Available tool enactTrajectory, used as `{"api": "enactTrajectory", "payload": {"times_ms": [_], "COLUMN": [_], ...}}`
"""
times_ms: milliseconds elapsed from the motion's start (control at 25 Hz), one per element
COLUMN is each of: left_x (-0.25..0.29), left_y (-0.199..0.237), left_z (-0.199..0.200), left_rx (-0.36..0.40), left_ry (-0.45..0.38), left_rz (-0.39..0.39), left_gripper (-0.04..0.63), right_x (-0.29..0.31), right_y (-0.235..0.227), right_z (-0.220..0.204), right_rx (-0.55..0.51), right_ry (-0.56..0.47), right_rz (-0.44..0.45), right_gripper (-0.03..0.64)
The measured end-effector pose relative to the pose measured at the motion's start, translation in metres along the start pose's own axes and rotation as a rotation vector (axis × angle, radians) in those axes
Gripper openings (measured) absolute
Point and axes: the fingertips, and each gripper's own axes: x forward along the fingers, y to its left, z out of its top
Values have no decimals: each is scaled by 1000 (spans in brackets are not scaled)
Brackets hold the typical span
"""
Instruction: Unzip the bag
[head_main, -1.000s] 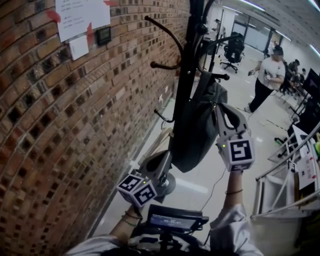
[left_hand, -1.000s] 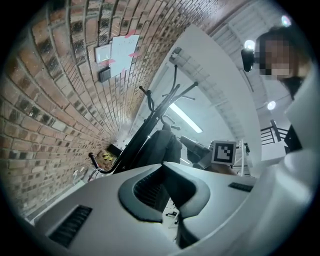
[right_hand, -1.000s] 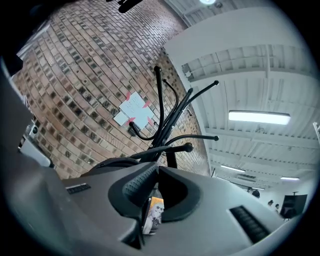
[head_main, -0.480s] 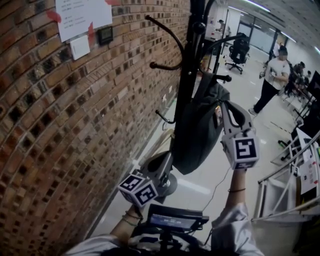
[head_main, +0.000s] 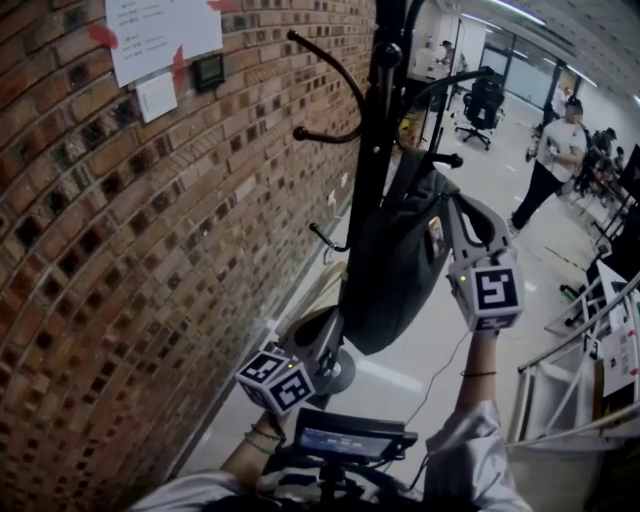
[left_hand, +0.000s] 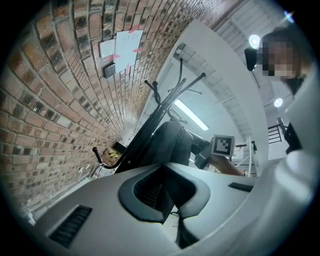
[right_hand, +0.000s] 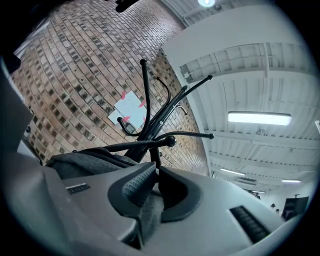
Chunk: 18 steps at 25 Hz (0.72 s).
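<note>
Grey bag in opening right tool

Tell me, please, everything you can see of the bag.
The bag is dark grey, soft fabric, slumped and hanging from a hook of the black coat stand beside the brick wall, clear of the floor. The right gripper is at its upper edge, jaws opening with a fold of its fabric between them.

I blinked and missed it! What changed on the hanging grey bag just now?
The right gripper, jaws opening yet pinching a grey fabric strip of the grey backpack, slid slightly rightward; a yellowish patch now shows beside it. The person in white walked farther off. The left gripper, shut, and the black metal coat stand stayed put.
</note>
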Motion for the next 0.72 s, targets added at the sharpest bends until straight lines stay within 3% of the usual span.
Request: {"api": "enactTrajectory", "payload": {"times_ms": [400, 720], "left_x": [7, 14], "left_y": [15, 18], "left_z": [-11, -21], "left_rx": [-3, -3], "left_ry": [16, 22], "left_rz": [54, 74], "left_gripper": [11, 11], "right_x": [16, 30], "right_y": [-18, -29], "right_z": [-9, -12], "right_rx": [-27, 9], "right_ry": [13, 30], "right_rz": [-7, 14], "right_gripper": [23, 23]}}
